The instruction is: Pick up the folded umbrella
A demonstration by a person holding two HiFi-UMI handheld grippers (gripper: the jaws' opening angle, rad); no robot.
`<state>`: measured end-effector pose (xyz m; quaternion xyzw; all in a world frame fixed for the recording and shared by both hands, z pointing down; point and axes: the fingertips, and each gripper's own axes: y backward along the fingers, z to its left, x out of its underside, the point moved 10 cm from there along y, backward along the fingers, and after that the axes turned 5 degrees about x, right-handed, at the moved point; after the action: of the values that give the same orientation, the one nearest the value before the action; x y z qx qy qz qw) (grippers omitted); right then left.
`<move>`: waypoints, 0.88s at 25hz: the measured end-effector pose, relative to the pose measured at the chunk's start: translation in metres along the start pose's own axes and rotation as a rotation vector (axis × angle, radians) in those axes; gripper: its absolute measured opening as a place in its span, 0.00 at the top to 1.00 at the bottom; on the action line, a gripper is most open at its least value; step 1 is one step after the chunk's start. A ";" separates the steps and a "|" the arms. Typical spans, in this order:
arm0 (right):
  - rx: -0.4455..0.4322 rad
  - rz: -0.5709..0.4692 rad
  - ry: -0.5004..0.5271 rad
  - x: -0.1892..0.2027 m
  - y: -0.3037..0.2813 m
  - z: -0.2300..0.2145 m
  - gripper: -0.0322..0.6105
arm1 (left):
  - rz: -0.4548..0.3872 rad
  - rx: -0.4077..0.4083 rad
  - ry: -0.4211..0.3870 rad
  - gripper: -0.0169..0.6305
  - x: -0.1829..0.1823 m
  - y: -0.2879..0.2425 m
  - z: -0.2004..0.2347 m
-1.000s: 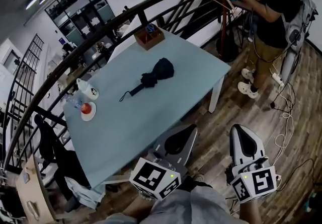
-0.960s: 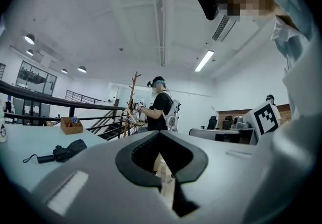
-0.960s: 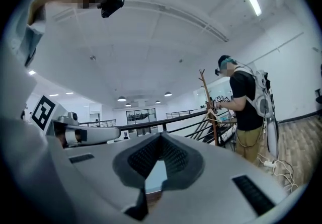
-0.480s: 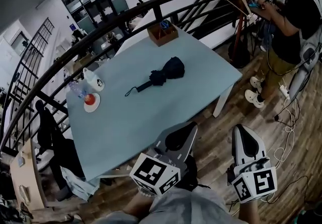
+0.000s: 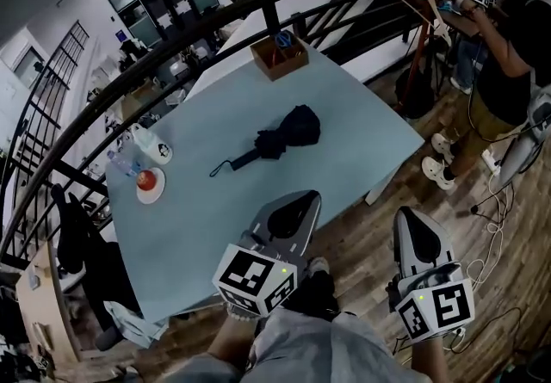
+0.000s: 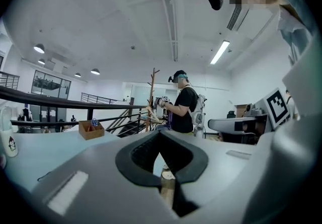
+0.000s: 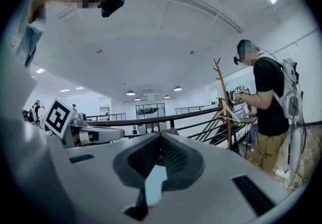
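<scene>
Folded umbrella (image 5: 280, 138) lies centre-frame on table (image 5: 215, 218), untouched; left gripper (image 5: 301, 199) and right gripper (image 5: 408, 219) sit lower-frame, jaws pressed together, empty; likely pre-reach.

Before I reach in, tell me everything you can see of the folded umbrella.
The folded umbrella is dark, black or navy, its soft fabric loosely bunched rather than wrapped tight. It lies flat near the middle of the pale blue table. The bunched canopy end points toward the wooden box. A short straight handle sticks out the other way and ends in a thin wrist loop. Only the table touches it.
</scene>
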<state>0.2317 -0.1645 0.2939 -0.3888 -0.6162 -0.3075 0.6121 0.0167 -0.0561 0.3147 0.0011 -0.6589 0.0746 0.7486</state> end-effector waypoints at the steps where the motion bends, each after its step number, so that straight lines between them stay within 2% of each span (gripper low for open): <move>1: -0.004 0.002 0.003 -0.002 -0.010 -0.001 0.95 | 0.002 -0.013 0.000 0.97 -0.001 -0.005 0.011; 7: -0.047 0.022 0.031 -0.015 -0.071 -0.007 0.95 | 0.049 -0.072 -0.030 0.97 -0.006 -0.034 0.071; 10: -0.079 0.040 0.039 -0.018 -0.102 -0.006 0.95 | 0.083 -0.103 -0.019 0.97 -0.005 -0.041 0.099; 16: -0.137 0.063 0.033 -0.018 -0.153 -0.001 0.95 | 0.144 -0.112 0.001 0.96 0.003 -0.052 0.144; 22: -0.195 0.093 0.028 -0.013 -0.190 0.010 0.95 | 0.186 -0.142 -0.016 0.96 0.017 -0.057 0.180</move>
<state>0.0629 -0.2541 0.2987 -0.4704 -0.5560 -0.3424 0.5936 -0.1528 -0.1283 0.3609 -0.1125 -0.6657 0.0966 0.7313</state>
